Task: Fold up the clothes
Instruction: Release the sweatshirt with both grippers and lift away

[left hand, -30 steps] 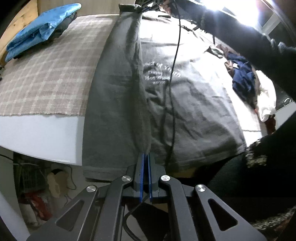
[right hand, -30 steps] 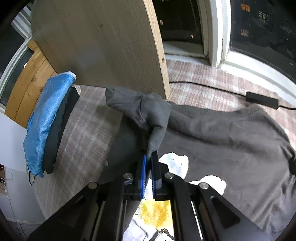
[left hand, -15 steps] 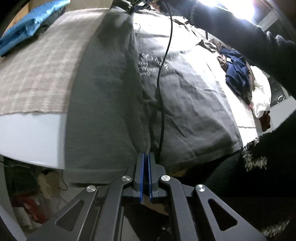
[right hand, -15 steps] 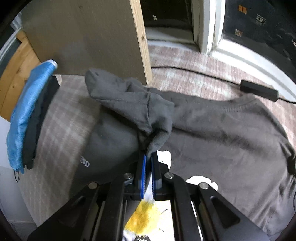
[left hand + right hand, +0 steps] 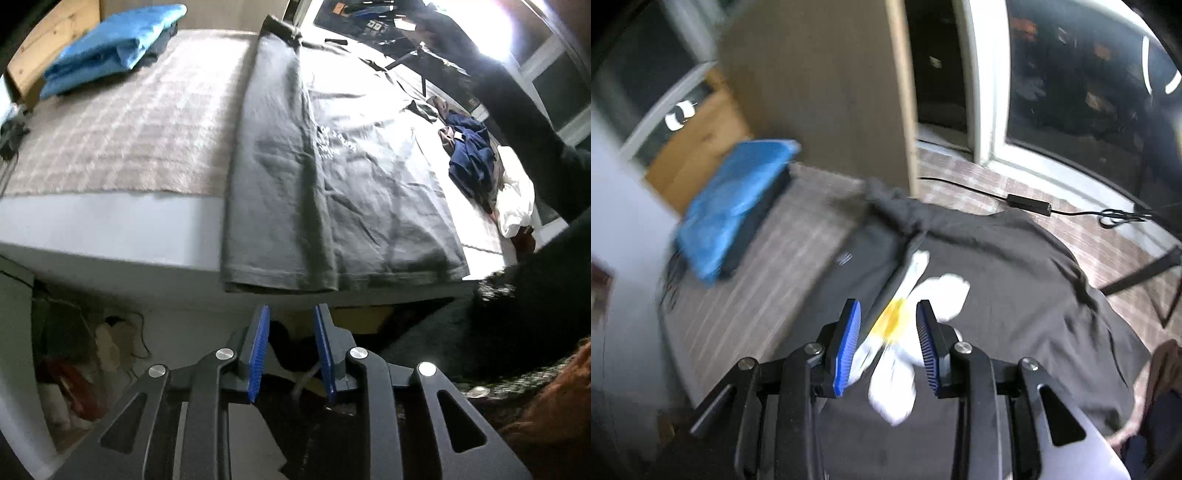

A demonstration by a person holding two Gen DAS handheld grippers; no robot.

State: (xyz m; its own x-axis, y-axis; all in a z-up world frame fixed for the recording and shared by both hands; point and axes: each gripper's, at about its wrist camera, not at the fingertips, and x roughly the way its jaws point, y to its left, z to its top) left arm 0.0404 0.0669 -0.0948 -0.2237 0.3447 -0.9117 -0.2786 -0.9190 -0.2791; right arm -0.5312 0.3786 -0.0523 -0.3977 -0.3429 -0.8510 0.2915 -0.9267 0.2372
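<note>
The dark grey T-shirt (image 5: 332, 177) lay on the bed (image 5: 122, 122), its left side folded over. The left gripper (image 5: 291, 350) and right gripper (image 5: 888, 343) hovered apart from it, jaws opening with nothing between them.

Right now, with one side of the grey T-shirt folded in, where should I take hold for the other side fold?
Probably the flat, unfolded right side of the grey T-shirt: pinch the hem corner at the bed edge, coming in from the bed's near side, and the far shoulder with the other gripper. The edge lies single-layer and flat there. Both grippers are opening, with no cloth clamped.
</note>
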